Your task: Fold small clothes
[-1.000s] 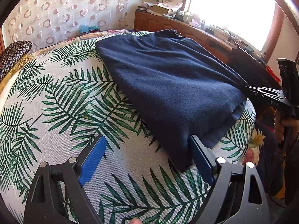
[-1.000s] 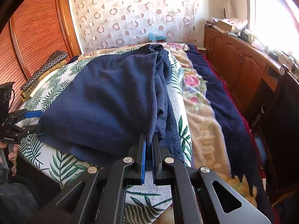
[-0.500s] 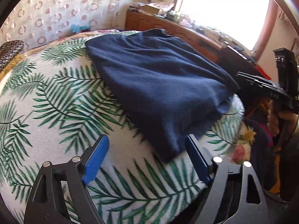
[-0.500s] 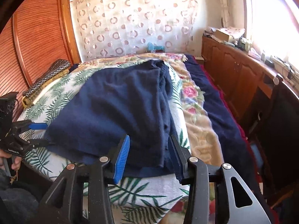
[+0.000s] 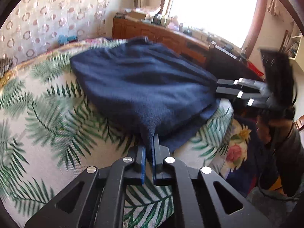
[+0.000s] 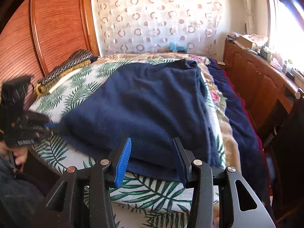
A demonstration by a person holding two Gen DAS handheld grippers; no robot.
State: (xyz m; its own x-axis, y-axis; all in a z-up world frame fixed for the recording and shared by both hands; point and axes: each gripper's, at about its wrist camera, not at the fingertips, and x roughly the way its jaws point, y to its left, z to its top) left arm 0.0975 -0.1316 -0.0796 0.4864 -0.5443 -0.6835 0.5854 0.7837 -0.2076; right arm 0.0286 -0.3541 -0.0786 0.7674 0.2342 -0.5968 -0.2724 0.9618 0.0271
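Left gripper [image 5: 149, 148] clamped on soft, limp navy garment [image 6: 144, 102] corner at bed edge, right gripper [image 6: 152, 159] apart; grab its hem

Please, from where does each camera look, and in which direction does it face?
Left wrist: sits behind the left claw and looks across the palm-leaf sheet toward the window; its own claw is shut on the near corner of the navy garment.
Right wrist: sits behind the right claw and looks along the bed toward the curtain; its own claw is open, astride the garment's near edge.
Shared: both views show the garment, the sheet and the opposite claw at the picture's side.
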